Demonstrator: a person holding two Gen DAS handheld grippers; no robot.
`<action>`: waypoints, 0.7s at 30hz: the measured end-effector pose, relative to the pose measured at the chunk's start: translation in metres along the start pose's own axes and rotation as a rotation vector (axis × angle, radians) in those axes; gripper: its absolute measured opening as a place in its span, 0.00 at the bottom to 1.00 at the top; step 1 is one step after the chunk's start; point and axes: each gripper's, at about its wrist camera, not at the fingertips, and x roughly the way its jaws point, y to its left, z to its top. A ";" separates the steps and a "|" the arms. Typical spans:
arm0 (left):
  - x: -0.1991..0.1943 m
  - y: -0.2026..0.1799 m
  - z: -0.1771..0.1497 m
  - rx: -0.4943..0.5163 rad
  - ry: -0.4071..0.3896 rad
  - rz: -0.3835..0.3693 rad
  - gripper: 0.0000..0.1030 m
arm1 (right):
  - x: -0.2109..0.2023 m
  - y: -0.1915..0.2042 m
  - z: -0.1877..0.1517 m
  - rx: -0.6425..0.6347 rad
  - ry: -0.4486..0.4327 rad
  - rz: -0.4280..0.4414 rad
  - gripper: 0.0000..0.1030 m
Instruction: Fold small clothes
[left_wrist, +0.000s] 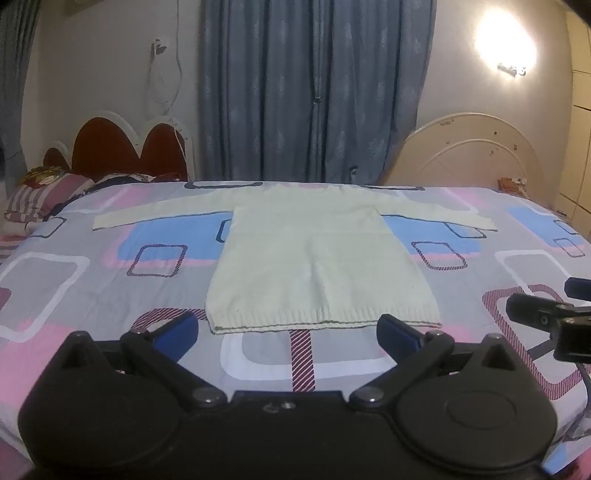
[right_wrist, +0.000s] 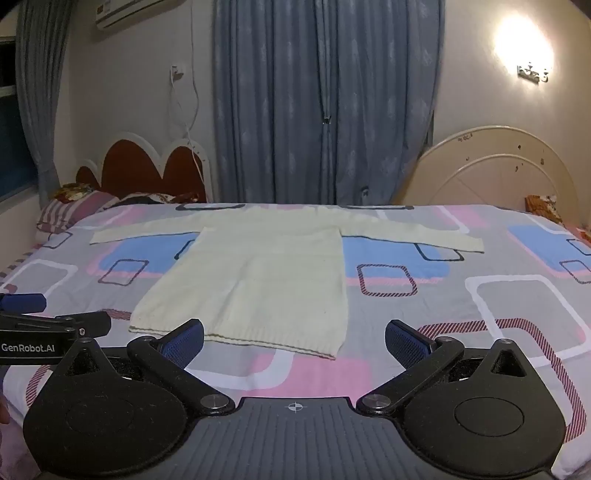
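Two grippers, left (left_wrist: 287, 328) and right (right_wrist: 294, 338), fingers spread, empty, near hem of cream sweater (left_wrist: 314, 258) lying flat, seemingly face-down, on bed (left_wrist: 74, 288).

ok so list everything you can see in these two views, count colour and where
sweater: 1, cream, flat mid-bed, sleeves spread
bedsheet: 1, grey, pink and blue squares, covers bed
curtains: blue-grey, back wall
red headboard: 1, back left
cream headboard: 1, back right
striped pillow: 1, far left
wall lamp: 1, lit, upper right
air conditioner: 1, white, upper left
left gripper: open, near hem
right gripper: open, near hem
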 end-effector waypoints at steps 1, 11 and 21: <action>0.000 0.001 0.000 -0.001 0.000 0.003 1.00 | -0.001 -0.001 0.000 0.001 0.000 0.001 1.00; -0.004 -0.003 0.001 0.005 -0.008 0.009 1.00 | -0.005 0.002 -0.002 0.000 -0.013 0.002 1.00; -0.003 -0.001 0.001 0.007 -0.007 0.001 1.00 | -0.003 0.000 -0.001 0.008 -0.018 -0.003 1.00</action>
